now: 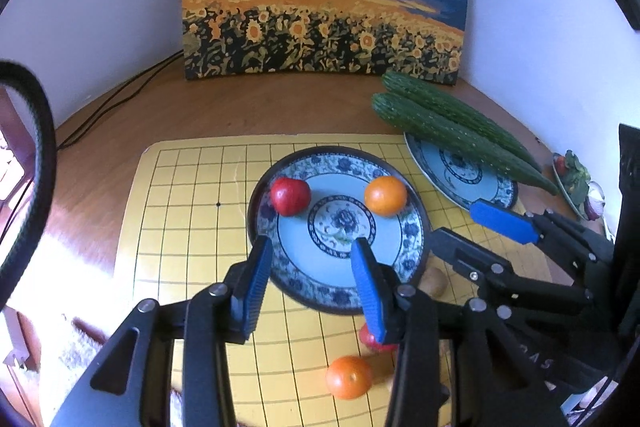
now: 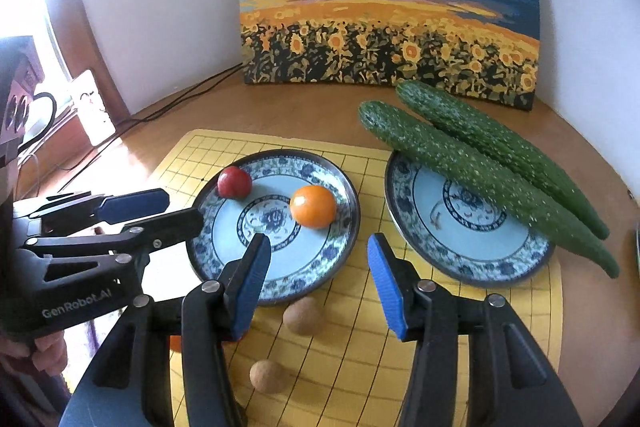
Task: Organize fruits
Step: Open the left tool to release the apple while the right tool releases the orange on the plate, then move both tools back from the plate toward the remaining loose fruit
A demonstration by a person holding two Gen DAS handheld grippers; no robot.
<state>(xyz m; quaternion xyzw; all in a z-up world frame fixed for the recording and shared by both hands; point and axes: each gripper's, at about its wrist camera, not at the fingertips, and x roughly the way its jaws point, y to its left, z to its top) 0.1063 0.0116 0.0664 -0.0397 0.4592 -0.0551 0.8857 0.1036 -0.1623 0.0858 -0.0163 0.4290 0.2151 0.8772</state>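
Left wrist view puts your left gripper (image 1: 312,267) above the near rim of the blue-and-white floral plate (image 1: 280,267), its blue-padded jaws spread apart with nothing between them. On that plate you have a glossy red fruit (image 1: 291,195), round and dark crimson, resting at the far left, and a smooth orange (image 1: 385,195) at the far right; the two sit apart, with the plate's flower medallion between them. Nearer to you, off the plate on the yellow grid mat (image 1: 180,187), lies a second orange (image 1: 349,377), and just beside it a second red fruit (image 1: 370,341), mostly hidden behind your finger.

From the right wrist view, your right gripper (image 2: 316,267) hangs over the mat between the two plates, jaws also wide apart and holding nothing. Two small tan round fruits (image 2: 301,315) (image 2: 267,375), dull and rough-skinned, lie on the mat near your fingers, in front of the fruit plate. The second floral plate (image 2: 452,243) to your right carries two long, bumpy dark-green cucumbers (image 2: 472,179) (image 2: 508,155), side by side and touching, overhanging its rim at both ends. A sunflower painting (image 2: 384,7) leans against the wall behind.
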